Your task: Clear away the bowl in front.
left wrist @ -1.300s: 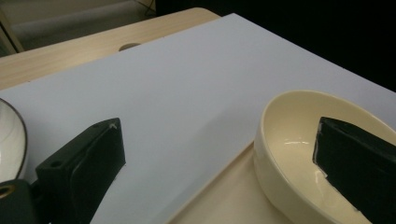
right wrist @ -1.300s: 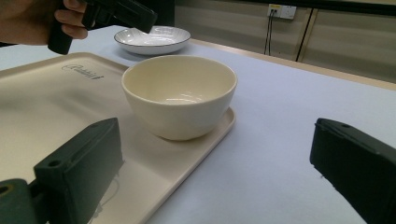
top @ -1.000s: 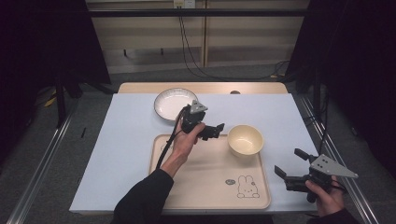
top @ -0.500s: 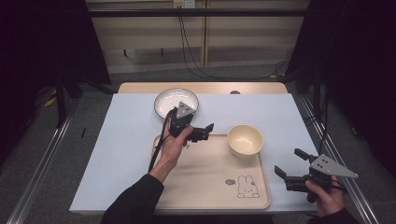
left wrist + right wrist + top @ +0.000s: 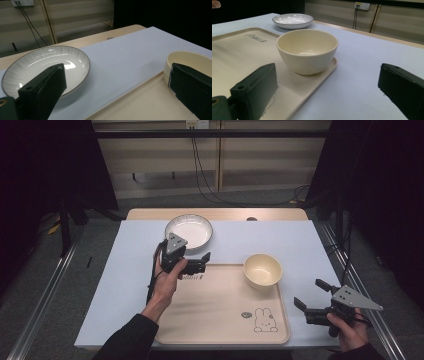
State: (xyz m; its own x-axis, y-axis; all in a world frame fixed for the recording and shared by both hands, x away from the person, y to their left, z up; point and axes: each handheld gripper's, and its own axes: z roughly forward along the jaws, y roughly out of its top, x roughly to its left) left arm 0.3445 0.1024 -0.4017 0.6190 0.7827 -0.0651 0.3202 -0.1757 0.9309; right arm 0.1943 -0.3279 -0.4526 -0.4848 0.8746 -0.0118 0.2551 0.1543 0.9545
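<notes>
While open, left tool (image 5: 201, 261) — just below plate (image 5: 189, 230), above tray (image 5: 220, 320).

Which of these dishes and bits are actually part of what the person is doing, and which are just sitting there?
In use, as far as I can judge:
- left gripper, open, above the tray's far edge beside the plate
- striped plate, nearest to it
- tray
- cream bowl, on the tray

Just there:
- right gripper, open, held off to the side
- blue mat
- wall cables

A pale blue mat (image 5: 110, 285) covers the wooden table (image 5: 220, 214), and cables (image 5: 200, 175) hang behind it.
</notes>
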